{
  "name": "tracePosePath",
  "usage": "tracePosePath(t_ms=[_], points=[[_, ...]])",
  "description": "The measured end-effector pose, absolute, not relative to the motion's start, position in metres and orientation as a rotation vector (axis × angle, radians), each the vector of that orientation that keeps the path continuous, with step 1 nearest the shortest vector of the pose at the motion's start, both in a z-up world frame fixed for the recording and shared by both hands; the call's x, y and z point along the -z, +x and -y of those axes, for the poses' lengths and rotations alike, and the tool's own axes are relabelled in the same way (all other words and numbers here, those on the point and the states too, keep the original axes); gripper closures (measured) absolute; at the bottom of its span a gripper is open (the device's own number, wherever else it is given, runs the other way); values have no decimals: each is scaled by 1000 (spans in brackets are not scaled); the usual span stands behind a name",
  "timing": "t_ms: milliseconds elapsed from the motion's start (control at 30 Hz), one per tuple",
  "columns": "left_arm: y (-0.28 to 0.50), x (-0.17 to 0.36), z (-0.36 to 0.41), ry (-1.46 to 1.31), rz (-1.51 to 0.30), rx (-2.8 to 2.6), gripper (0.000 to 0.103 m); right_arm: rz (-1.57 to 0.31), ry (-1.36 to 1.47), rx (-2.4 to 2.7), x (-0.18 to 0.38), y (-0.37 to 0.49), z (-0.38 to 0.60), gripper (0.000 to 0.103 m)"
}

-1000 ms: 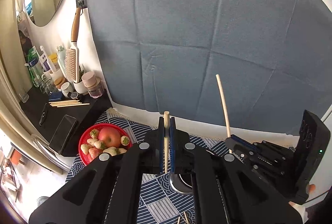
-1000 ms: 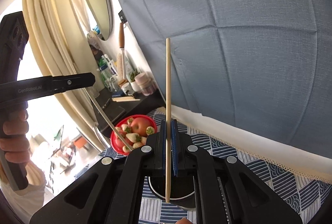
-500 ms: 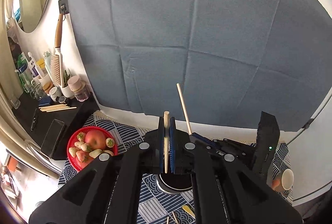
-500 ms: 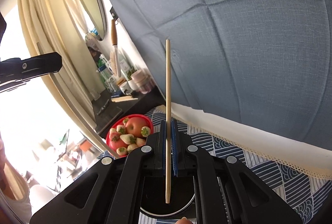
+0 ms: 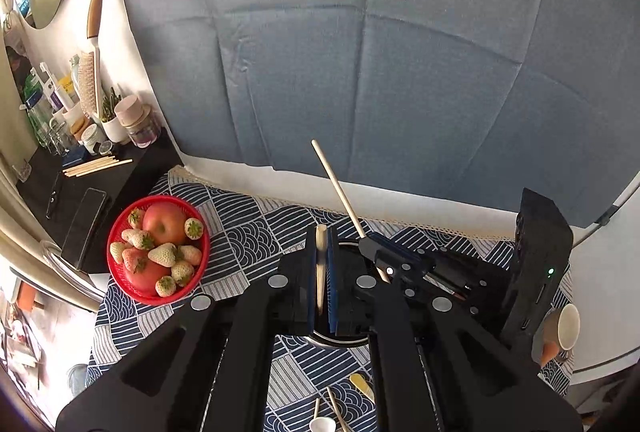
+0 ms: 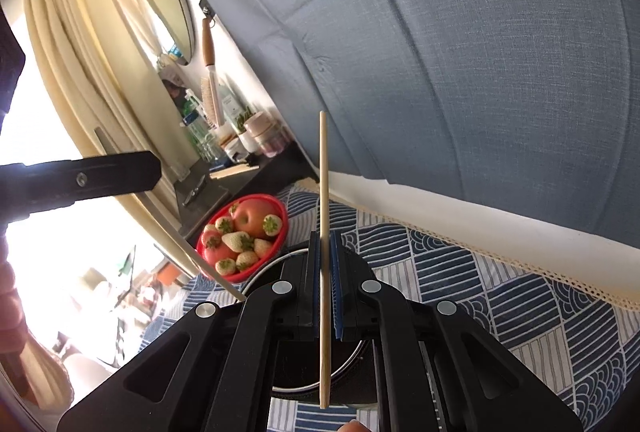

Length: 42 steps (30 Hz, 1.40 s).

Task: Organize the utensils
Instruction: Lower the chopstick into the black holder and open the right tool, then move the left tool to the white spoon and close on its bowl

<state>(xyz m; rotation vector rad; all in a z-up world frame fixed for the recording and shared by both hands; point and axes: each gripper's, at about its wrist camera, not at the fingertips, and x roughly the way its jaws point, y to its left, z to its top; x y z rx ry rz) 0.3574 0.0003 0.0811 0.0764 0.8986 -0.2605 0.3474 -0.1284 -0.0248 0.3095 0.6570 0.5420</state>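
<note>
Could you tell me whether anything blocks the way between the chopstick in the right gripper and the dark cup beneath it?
Nothing visible does. The right gripper holds its chopstick upright, lower end over the cup opening. The left gripper and its own chopstick are close by, over the same cup.

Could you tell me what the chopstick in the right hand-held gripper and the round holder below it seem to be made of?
The chopstick looks like pale, unvarnished wood or bamboo: matte tan, no shine. The round holder appears to be metal, judging by its thin, bright, reflective rim around a dark interior; the finish lower down is hidden.
</note>
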Motion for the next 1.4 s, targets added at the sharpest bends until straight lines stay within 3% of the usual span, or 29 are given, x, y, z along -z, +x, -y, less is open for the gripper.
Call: tracePosePath(t_ms=[433, 733, 900, 1067, 1133, 1200, 1267, 1400], points=[[354, -55, -14, 84, -957, 230, 98, -590, 459, -600, 32, 361, 127, 98], [347, -38, -15, 95, -980, 228, 98, -610, 361, -568, 41, 347, 121, 98], [337, -39, -18, 91, -946, 211, 85, -617, 234, -547, 32, 324, 120, 98], [322, -44, -30, 57, -894, 197, 50, -632, 114, -544, 30, 303, 116, 94], [315, -44, -36, 49, -880, 186, 43, -639, 68, -551, 28, 297, 112, 94], [308, -43, -43, 48, -872, 170, 39, -639, 17, -546, 26, 289, 110, 75], [303, -40, -49, 50, -877, 168, 33, -639, -31, -555, 22, 280, 109, 37], [286, -31, -58, 81, -863, 144, 25, -657, -110, -561, 18, 263, 110, 14]])
